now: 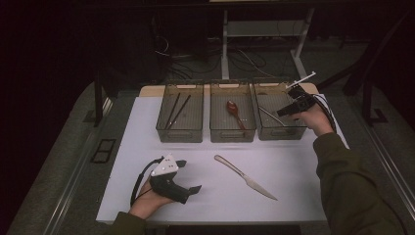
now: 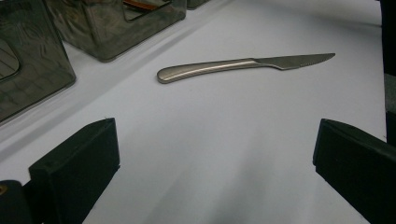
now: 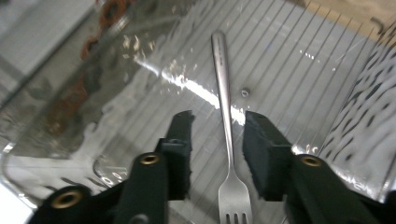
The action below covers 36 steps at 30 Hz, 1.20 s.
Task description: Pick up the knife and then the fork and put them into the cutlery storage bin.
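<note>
Right gripper [image 3: 218,123] over the far-right bin [image 1: 268,132], jaws parted either side of the fork [image 3: 226,107] lying on the bin floor, not gripping. Left gripper [image 1: 190,176] near left, wide open, empty. Knife [image 1: 244,177] flat on the table [image 1: 147,122], mid-near.

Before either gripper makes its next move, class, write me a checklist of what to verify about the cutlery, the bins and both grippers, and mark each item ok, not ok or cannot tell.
1. Left gripper jaws wide open, nothing between them: ok.
2. Knife lies flat on the bare white table, ahead of the left gripper and apart from the bins: ok.
3. Right gripper jaws stand either side of the fork handle in the right bin: ok.
4. Right jaws closed on the fork: not ok, gaps show on both sides.
5. Spoon in the middle bin, chopsticks in the left bin: ok.
6. Whether the fork rests fully on the bin floor: cannot tell.
</note>
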Each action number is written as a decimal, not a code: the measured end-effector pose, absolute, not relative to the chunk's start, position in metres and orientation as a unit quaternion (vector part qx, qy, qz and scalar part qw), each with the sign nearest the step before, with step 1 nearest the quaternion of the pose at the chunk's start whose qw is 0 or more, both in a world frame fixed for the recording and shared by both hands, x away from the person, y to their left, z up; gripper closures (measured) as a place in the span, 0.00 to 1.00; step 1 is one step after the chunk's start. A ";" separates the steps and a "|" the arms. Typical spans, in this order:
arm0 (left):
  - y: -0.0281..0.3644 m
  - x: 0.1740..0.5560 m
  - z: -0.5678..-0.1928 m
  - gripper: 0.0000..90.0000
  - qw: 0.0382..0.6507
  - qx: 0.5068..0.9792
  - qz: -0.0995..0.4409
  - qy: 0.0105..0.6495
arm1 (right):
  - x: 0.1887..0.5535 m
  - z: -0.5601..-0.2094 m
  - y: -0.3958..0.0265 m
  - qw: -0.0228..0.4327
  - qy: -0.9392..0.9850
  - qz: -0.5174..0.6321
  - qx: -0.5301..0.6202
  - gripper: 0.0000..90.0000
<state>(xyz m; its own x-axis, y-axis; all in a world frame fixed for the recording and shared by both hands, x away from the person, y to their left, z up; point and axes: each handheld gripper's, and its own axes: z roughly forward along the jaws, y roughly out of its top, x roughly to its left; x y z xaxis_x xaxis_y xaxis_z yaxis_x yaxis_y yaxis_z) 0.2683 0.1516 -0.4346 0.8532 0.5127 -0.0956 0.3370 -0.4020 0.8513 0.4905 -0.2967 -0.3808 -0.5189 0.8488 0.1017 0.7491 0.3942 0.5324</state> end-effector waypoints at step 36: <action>0.151 0.269 -0.436 0.00 0.484 0.832 0.086 0.256 | 0.391 -0.341 -0.295 0.085 0.789 0.432 0.428 0.49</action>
<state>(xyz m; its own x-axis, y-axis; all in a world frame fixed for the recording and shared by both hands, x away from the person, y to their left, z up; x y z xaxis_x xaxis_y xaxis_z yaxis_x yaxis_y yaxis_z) 0.2686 0.1507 -0.4358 0.8535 0.5106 -0.1044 0.3431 -0.3997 0.8500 0.3910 -0.2948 -0.3414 -0.6189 0.7490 0.2366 0.6024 0.2593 0.7549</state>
